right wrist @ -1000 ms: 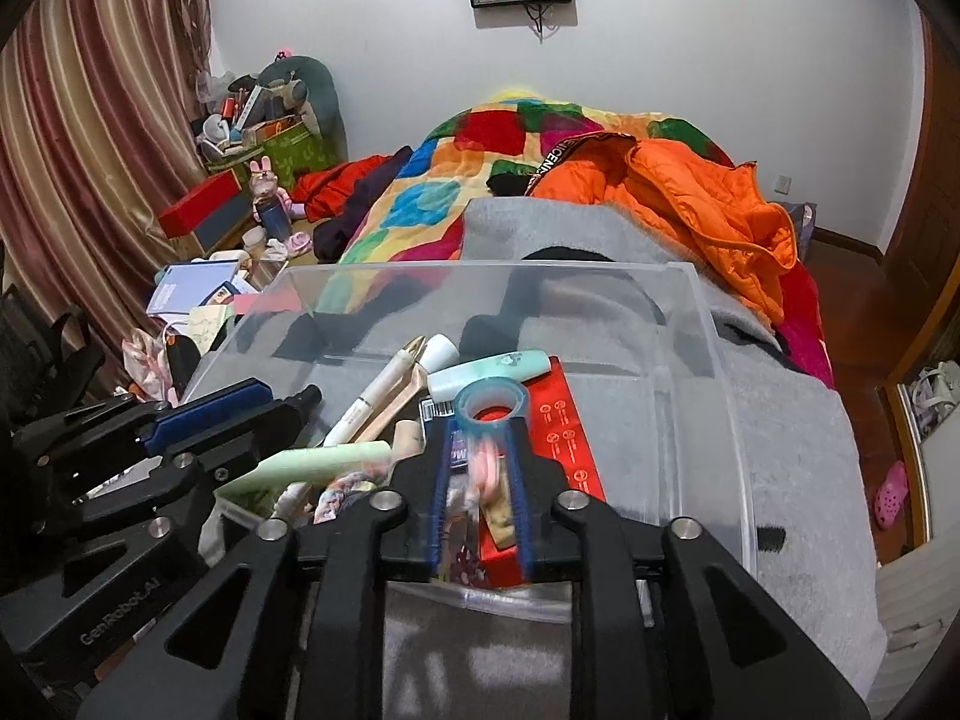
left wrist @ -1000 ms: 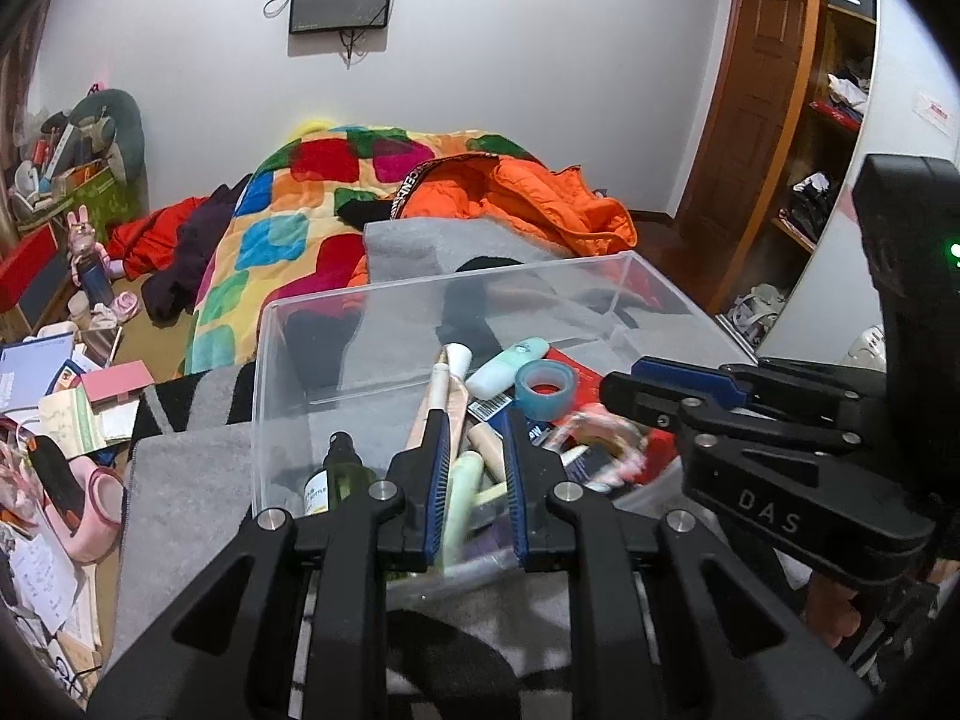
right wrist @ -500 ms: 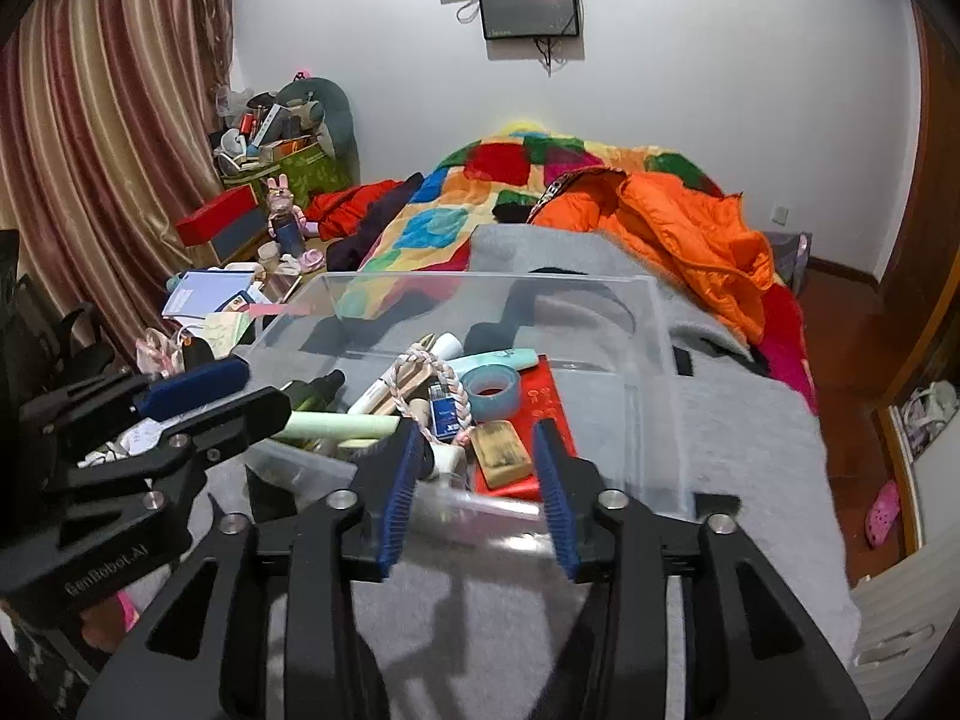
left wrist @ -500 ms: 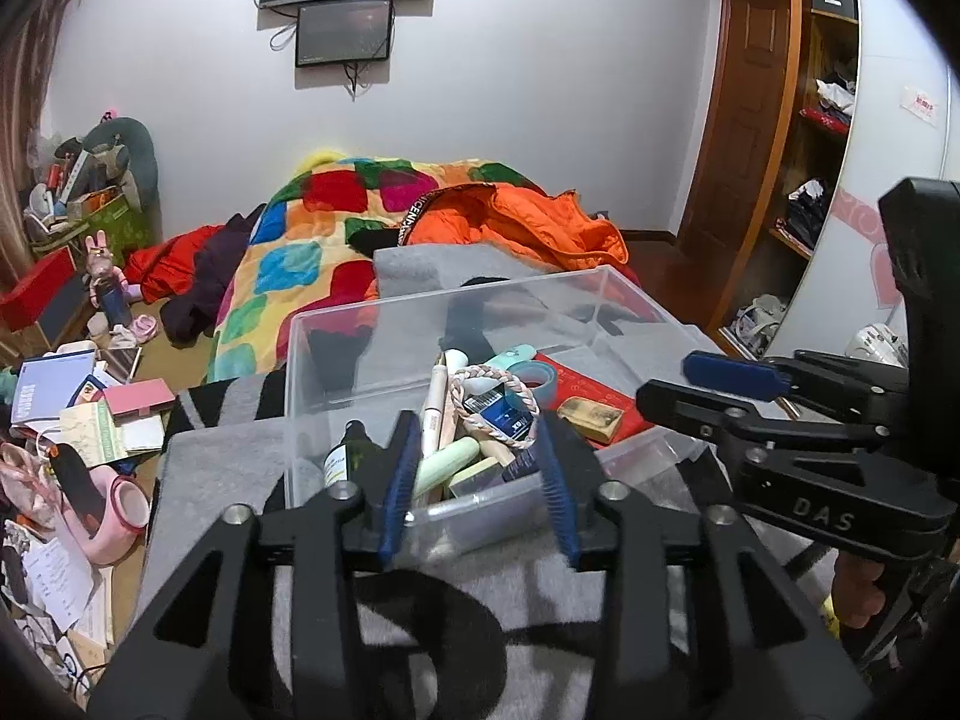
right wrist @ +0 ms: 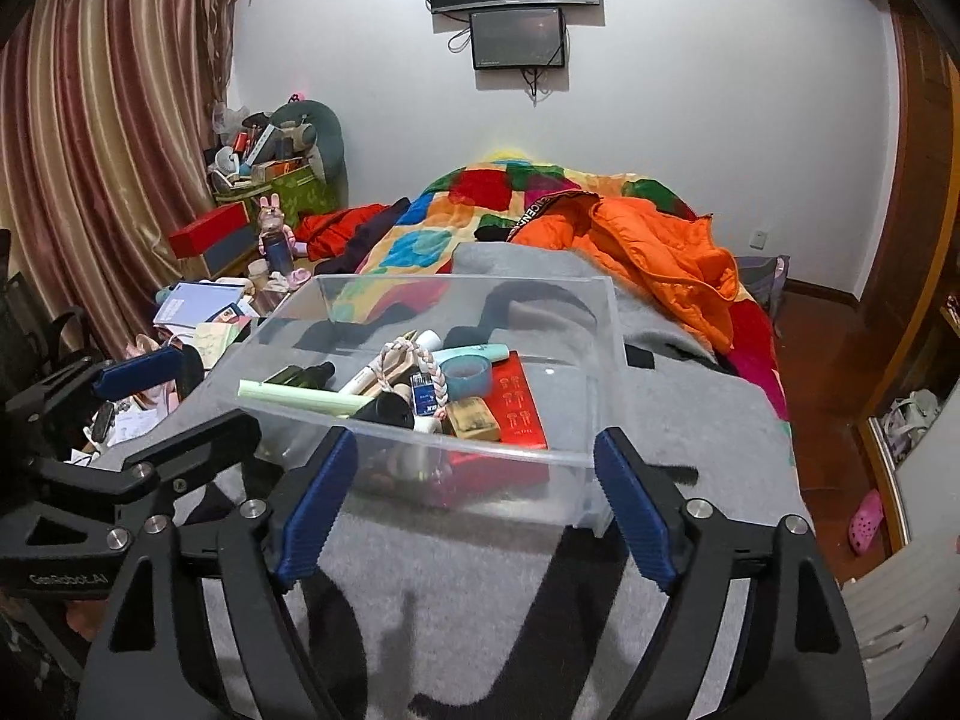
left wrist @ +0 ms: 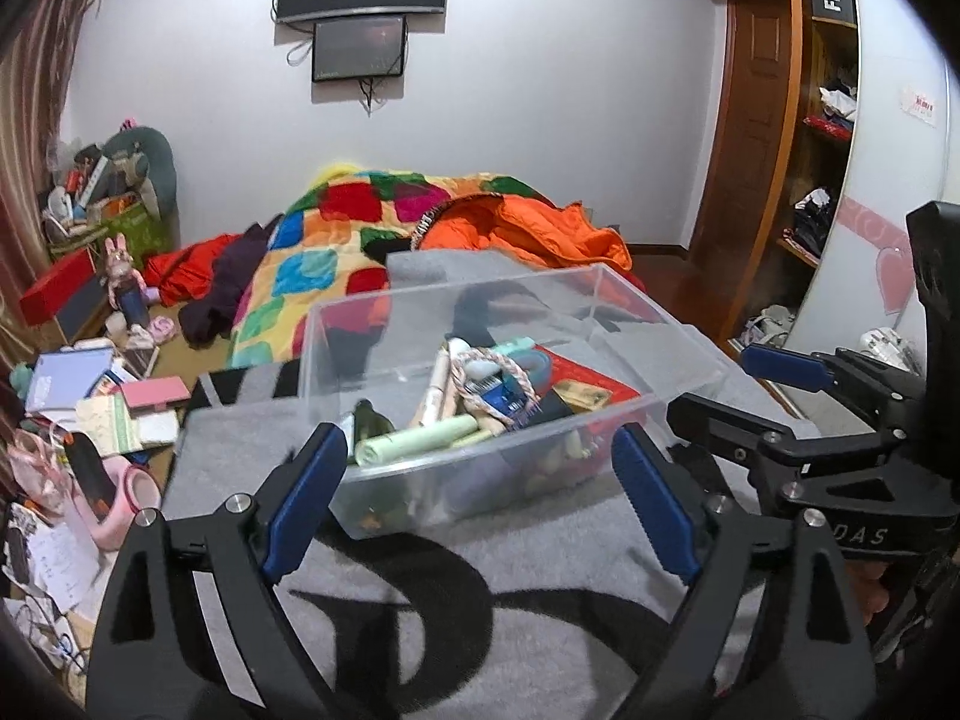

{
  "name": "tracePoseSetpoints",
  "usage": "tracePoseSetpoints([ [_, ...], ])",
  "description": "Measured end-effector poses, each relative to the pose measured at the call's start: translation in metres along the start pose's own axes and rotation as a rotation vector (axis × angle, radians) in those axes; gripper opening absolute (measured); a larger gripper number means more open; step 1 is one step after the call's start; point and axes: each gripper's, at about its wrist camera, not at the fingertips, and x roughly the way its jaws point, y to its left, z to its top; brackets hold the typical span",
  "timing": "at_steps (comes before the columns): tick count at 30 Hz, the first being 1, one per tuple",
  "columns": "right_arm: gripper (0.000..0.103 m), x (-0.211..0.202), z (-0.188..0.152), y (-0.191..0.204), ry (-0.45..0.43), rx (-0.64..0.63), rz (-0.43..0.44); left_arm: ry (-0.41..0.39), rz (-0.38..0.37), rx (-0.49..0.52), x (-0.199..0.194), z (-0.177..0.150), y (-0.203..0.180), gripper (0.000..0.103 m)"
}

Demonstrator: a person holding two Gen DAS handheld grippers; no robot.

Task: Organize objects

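A clear plastic bin stands on a grey blanket. It holds a pale green tube, a braided cord, a blue tape roll, a red box, a tan bar and a dark bottle. My left gripper is open and empty, just before the bin's near wall. My right gripper is open and empty at the same wall. Each gripper shows in the other's view, the right one and the left one.
A bed with a patchwork quilt and an orange jacket lies behind the bin. Books, papers and pink things litter the floor at the left. A wooden shelf unit stands at the right.
Both grippers have opened, let go of the things in the bin and drawn back and up. The pale green tube and the braided cord now lie in the bin.
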Motion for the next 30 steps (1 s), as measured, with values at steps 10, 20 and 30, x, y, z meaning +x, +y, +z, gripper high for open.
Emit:
tracePoseSetpoints([
  [10,0.083,-0.006,-0.013,0.0,-0.005,-0.006,-0.034,0.006,-0.013,-0.029,0.001,-0.01,0.0,0.094],
  [20,0.084,-0.004,-0.019,0.0,0.004,0.004,-0.022,0.013,-0.019,-0.044,-0.001,-0.016,0.002,0.095],
  [30,0.084,-0.002,-0.021,-0.001,0.011,0.011,-0.017,0.016,-0.022,-0.047,0.0,-0.018,0.002,0.095],
])
